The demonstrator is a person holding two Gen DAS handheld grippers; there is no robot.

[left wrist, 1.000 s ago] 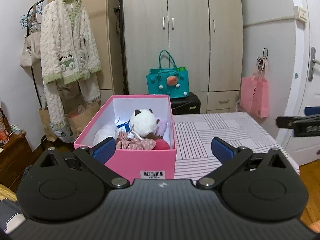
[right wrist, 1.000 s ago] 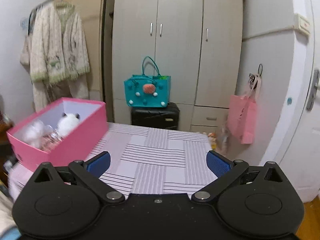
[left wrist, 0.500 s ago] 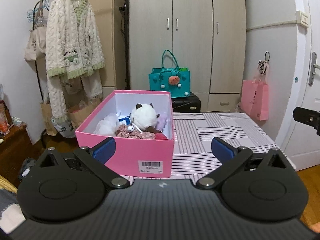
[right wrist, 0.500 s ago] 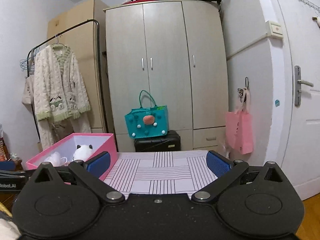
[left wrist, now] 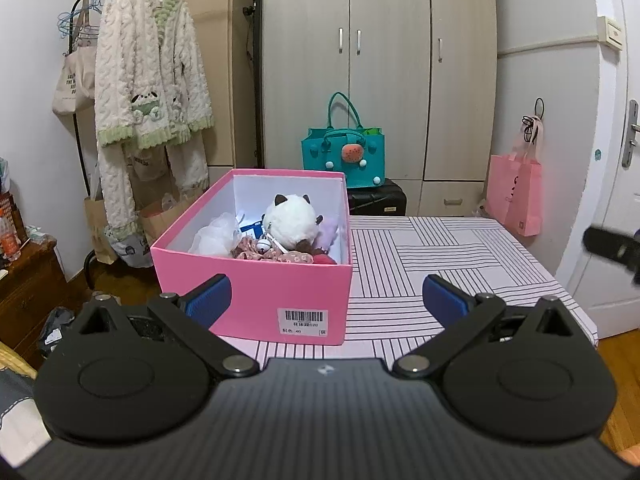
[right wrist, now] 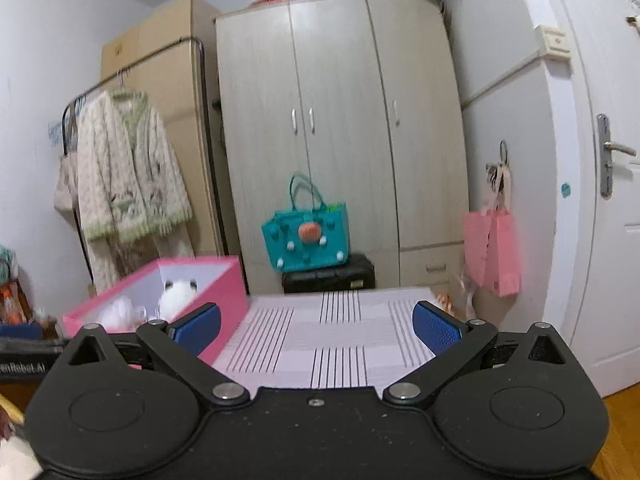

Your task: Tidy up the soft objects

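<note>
The left claw [left wrist: 326, 294] stood wide apart, its blue pads [left wrist: 210, 298] holding nothing and touching nothing, hanging just short of the near end of the pink box [left wrist: 256, 300]. The right claw [right wrist: 316, 322] was equally spread and empty above the striped tabletop [right wrist: 340, 344]; part of it showed as a blurred dark shape at 3 o'clock in the left wrist view.

The pink box sat on the tabletop's left part, at 12 o'clock from the left claw and at 10 o'clock from the right one. It was an open shoebox with white inner walls, its long axis running away from the left camera, and a barcode label [left wrist: 303, 322] on the near short end. Inside lay the soft things: a white plush toy [left wrist: 292, 222] with dark ears on top, a white fluffy bundle [left wrist: 214, 236] at its left, and a floral pink cloth [left wrist: 266, 254] against the near wall.

Beyond the tabletop a teal handbag [left wrist: 344, 156] rested on a black suitcase [left wrist: 376, 202] before the wardrobe [left wrist: 380, 72]. A cream knitted cardigan [left wrist: 150, 84] hung at 10 o'clock, a pink bag [left wrist: 516, 196] at 2 o'clock.
</note>
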